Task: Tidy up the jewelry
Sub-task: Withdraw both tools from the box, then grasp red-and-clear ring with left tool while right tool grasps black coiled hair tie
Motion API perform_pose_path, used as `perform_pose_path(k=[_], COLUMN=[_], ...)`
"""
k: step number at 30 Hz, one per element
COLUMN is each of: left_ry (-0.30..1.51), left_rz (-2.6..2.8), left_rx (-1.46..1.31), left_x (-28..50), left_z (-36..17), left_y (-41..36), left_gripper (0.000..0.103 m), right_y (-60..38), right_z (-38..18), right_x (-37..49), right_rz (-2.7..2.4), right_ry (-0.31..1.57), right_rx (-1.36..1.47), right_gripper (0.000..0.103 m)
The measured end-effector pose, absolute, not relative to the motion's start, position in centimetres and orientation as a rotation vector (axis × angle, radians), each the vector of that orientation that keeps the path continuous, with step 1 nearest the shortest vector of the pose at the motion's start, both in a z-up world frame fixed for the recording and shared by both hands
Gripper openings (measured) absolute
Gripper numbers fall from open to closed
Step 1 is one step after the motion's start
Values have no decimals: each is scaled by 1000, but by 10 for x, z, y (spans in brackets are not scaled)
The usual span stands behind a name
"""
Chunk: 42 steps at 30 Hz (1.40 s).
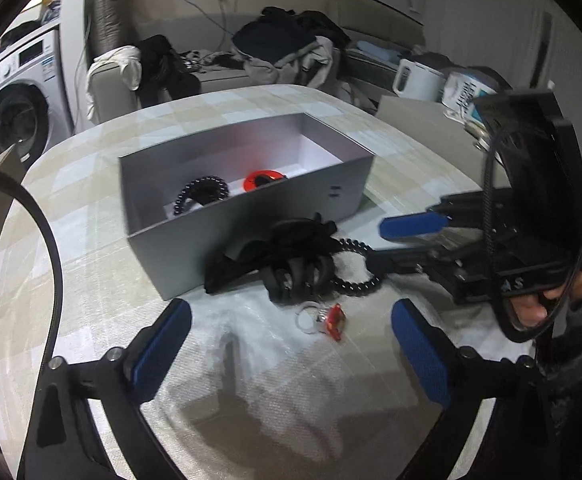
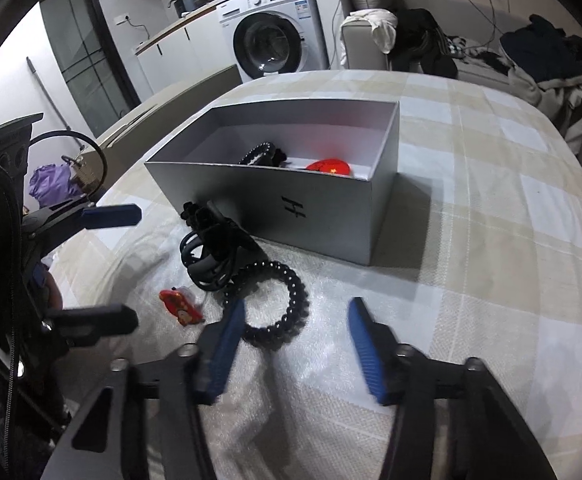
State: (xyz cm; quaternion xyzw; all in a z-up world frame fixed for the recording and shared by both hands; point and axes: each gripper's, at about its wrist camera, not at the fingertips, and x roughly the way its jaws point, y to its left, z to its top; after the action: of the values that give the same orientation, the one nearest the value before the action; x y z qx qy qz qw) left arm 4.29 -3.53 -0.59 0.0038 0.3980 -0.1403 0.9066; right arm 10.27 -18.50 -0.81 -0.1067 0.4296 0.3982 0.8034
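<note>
- The right claw stood partly apart, holding nothing, one pad touching the black bead bracelet, just before the grey box mid-table.
- The left claw gaped wide and empty above the red ring.
- Best to straddle the beads squarely before pinching.

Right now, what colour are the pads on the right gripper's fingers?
Blue pads on black fingers, clearest in the right wrist view.

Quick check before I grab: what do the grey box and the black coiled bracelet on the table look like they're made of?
Grey box: likely rigid cardboard, matte silver-grey outside, plain white inside; thin straight walls and sharp folded corners suggest it.

Black coiled bracelet: looks like glossy plastic or beads in a spiral; small highlights glint on each segment. Stretchy cord or hard beads cannot be told.
</note>
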Motion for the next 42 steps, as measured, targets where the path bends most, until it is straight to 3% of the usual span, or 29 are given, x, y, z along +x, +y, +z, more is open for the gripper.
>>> perform_pose_path(k=[11,19,22,29,32,34,42], left_ry=[865,862,873,890,885,870,869], left_rz=[-316,-324,-331,-348,-351,-364,-361], left_rx=[47,35,33,37,40,36,31], left_x=[44,42,44,46,44,43,41], left_z=[-15,-15,-17,-20,-20,-17,-15], left_y=[-43,-43,-45,-47,-47,-46,-42], left_gripper=[70,67,49,23,21,11,11], right_y=[-171,-195,-205,-208,-208,-208,-208], right_z=[-11,-9,-4,4,4,4,6], right_x=[98,97,100,101,99,98,98], right_rz=[806,823,826,831,837,841,859], right_ry=[898,930,921,898,896,893,883], right_rx=[-313,-265,-217,-186,-186,-184,-173], right_gripper=[9,8,8,8,8,8,8])
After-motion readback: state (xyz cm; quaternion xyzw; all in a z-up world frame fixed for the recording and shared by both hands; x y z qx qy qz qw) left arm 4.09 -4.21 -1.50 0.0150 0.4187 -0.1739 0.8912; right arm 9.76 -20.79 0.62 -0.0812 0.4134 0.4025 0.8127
